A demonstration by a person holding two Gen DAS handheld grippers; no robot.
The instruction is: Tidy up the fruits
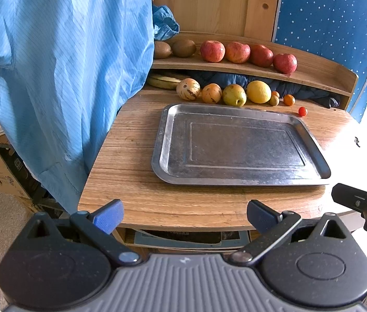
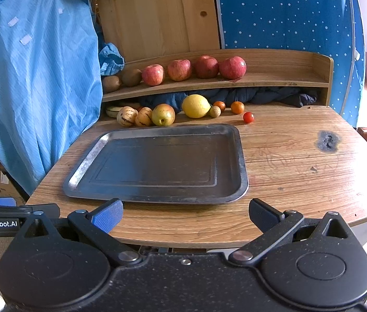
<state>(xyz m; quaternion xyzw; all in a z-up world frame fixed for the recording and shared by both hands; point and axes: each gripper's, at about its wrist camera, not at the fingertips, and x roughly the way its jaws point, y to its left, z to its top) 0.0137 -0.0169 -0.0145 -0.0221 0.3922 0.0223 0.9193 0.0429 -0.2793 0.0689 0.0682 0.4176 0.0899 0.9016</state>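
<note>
both tools (image 1: 184,217) (image 2: 185,215) spread apart, bare metal tray (image 2: 84,166), four apples (image 2: 193,69) on shelf (image 2: 274,78)

Bright daylight enters from the right, blowing out that edge; the tray (image 2: 84,166) rim glints; fisheye bends the surface (image 2: 287,156); focus is sharp.

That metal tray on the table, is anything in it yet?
Empty. The metal tray shows only its bare floor in both views; the fruits sit behind it on table and shelf.
</note>
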